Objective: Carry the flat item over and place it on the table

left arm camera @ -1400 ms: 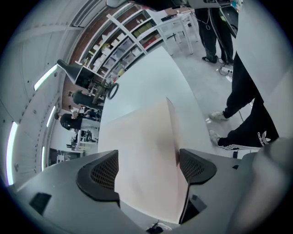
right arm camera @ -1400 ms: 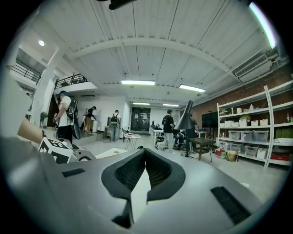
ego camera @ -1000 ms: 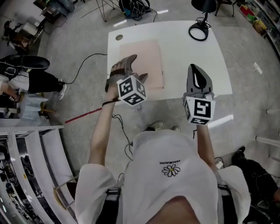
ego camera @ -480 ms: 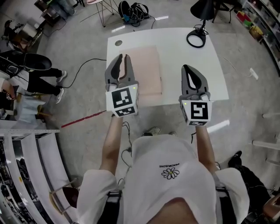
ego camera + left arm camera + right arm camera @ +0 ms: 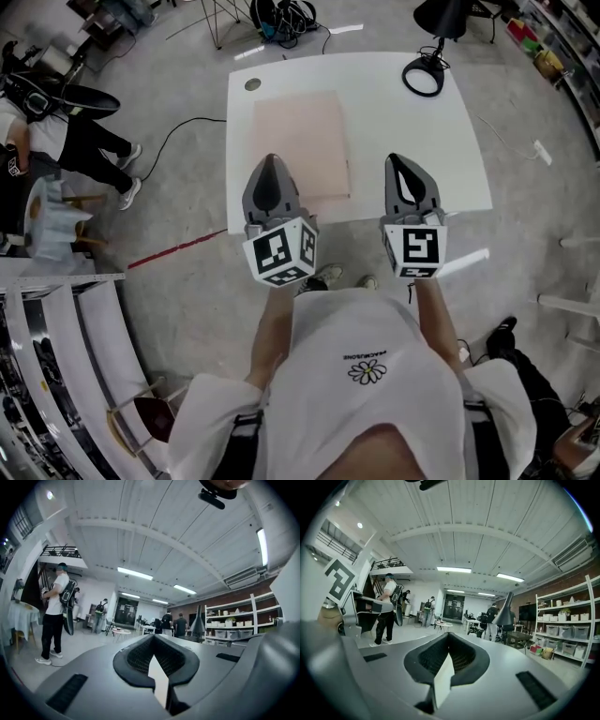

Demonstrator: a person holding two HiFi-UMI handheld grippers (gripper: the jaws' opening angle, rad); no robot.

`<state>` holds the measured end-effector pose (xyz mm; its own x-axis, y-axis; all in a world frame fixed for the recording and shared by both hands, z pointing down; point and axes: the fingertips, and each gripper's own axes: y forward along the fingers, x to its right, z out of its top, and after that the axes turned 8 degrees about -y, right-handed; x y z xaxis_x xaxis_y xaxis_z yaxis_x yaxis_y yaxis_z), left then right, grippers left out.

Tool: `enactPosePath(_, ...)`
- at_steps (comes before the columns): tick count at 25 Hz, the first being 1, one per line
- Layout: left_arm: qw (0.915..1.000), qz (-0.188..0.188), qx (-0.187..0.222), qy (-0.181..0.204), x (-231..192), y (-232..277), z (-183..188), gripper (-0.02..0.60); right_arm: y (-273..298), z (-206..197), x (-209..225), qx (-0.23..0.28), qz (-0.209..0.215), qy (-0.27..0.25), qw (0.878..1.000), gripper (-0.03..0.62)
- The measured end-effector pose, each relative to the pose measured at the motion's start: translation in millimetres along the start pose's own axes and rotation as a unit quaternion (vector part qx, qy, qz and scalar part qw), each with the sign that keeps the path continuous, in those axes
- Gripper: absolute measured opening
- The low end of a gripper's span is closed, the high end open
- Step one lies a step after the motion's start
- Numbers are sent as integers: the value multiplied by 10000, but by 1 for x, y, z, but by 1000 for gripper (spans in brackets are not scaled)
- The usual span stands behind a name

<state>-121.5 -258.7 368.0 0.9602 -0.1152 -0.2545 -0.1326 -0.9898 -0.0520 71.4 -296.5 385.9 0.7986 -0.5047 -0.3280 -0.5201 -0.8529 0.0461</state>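
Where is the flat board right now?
Head view: the board lies on the table, in its left half, by the left gripper; the lamp stands at the far right corner.

Open workshop lab, concrete floor [image 5: 178, 103], storage shelves [image 5: 567, 620], white worktable [image 5: 403, 131], people [image 5: 54, 613] around

Flat item [image 5: 302, 141] pale pink; table [image 5: 403, 141] white; lamp [image 5: 441, 11] black; floor [image 5: 187, 206] grey, red line [image 5: 178, 249].

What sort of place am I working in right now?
Most likely an open workshop or lab hall: a bare concrete floor, a white table with a desk lamp on it, and storage shelves loaded with bins along a brick wall.
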Motion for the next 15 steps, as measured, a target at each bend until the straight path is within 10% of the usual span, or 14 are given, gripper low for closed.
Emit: enactPosePath(15,9984,297,-454,-142,-25,-2,-24,17,0,-1,-12,-129,172,5,9998,12)
